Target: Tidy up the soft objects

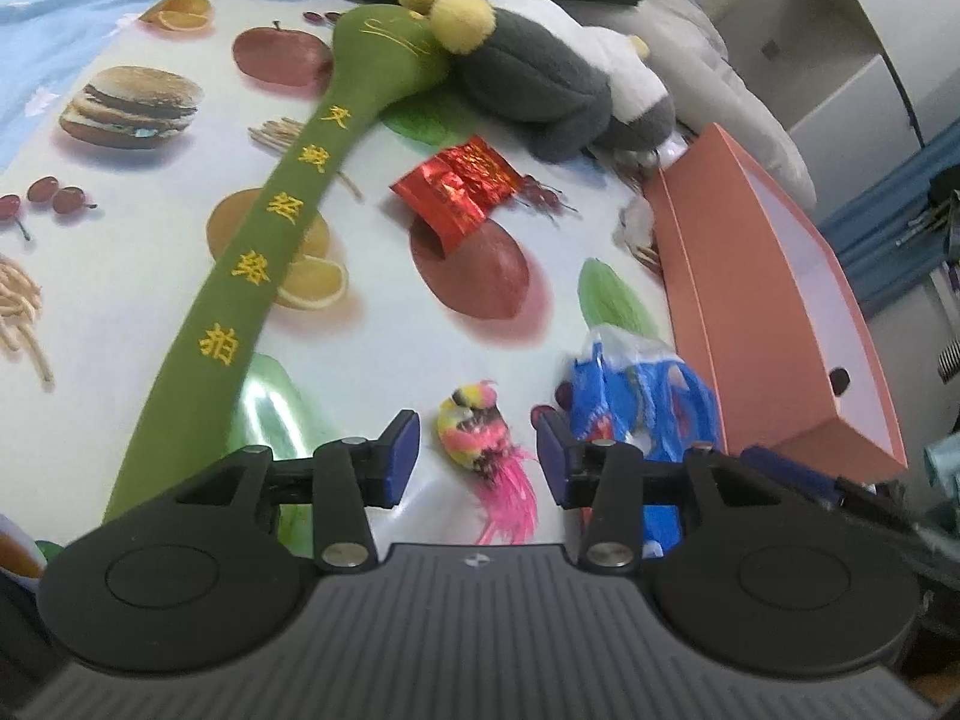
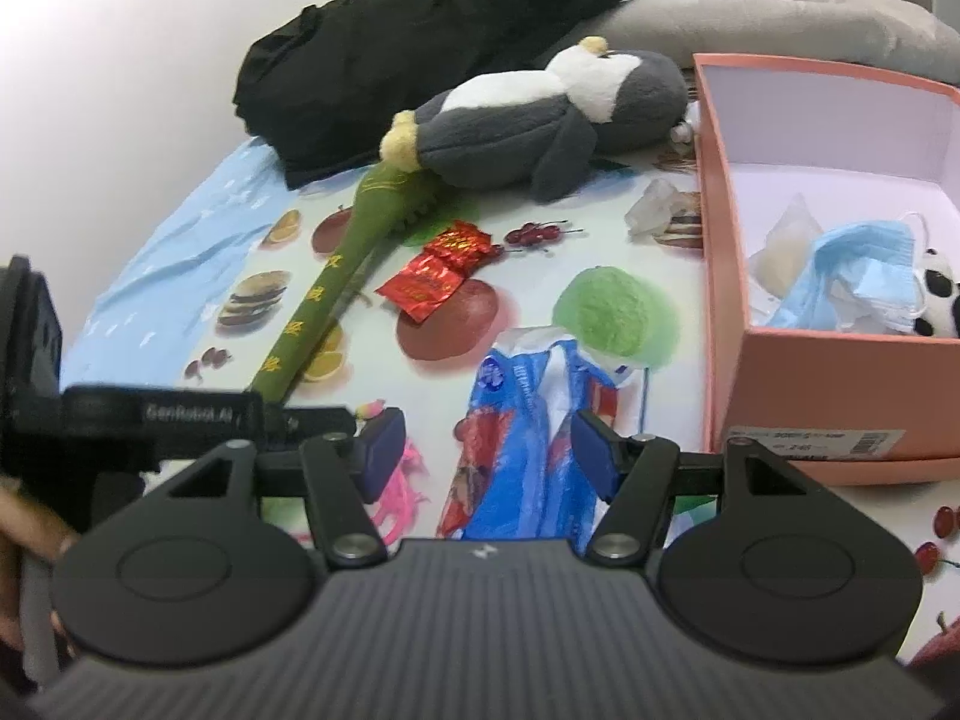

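Fruit-printed tablecloth. Left gripper held low and level, jaws spread around small pink-and-yellow feathered toy. Right gripper likewise spread over crumpled blue plastic bag, beside open salmon cardboard box.

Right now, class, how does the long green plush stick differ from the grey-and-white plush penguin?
The green plush stick is long, thin and lettered in yellow; the plush penguin is short, fat and plain. The stick stretches toward the cameras; the penguin lies across its far end. Both are soft and outside the pink box.
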The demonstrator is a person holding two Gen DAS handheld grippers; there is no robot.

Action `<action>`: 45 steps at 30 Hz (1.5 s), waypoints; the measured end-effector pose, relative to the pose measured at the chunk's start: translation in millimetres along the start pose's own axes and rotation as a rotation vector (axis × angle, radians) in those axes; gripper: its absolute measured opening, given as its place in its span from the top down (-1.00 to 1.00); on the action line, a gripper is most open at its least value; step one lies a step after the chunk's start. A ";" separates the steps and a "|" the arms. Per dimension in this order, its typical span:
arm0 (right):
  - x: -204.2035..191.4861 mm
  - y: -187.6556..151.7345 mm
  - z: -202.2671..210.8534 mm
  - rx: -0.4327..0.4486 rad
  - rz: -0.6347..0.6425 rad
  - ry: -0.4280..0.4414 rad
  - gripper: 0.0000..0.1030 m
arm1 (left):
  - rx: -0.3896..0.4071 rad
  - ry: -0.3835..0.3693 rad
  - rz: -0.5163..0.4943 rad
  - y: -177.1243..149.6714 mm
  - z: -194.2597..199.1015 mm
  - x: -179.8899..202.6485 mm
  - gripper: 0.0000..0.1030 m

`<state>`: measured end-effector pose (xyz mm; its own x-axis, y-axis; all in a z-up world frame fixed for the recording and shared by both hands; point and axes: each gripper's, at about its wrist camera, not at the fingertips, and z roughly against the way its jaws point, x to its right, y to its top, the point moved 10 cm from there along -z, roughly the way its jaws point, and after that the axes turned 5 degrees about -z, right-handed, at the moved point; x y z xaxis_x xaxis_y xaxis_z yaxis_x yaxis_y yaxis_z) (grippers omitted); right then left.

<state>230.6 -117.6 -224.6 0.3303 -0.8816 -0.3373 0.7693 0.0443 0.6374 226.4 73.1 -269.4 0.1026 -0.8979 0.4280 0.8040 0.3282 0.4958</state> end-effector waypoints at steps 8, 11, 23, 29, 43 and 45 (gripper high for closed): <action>6.1 -11.9 -23.0 -0.037 0.079 -0.138 -0.28 | -0.022 0.018 0.016 -1.6 -12.0 -0.7 0.05; 6.4 -12.6 -19.1 -0.018 0.061 -0.114 -0.28 | -0.024 0.024 0.022 -1.2 -16.4 1.3 0.05; 17.7 -12.2 -4.1 0.036 0.070 -0.200 -0.36 | -0.047 0.065 0.027 -3.0 -30.2 2.8 0.05; 33.1 -30.2 -33.3 -0.033 -0.002 -0.179 -0.35 | -0.054 0.073 0.026 -3.0 -35.0 2.7 0.05; 28.7 -34.5 -38.3 -0.046 0.003 -0.166 0.69 | -0.062 0.147 -0.060 -6.8 -41.3 16.4 0.30; 28.8 -32.5 -34.3 -0.044 -0.017 -0.167 0.78 | -0.066 0.143 -0.060 -7.2 -41.7 17.5 0.31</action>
<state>233.9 -128.3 -278.8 0.2243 -0.9482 -0.2251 0.7981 0.0462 0.6007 246.9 42.8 -297.0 0.1321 -0.9495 0.2847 0.8474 0.2572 0.4645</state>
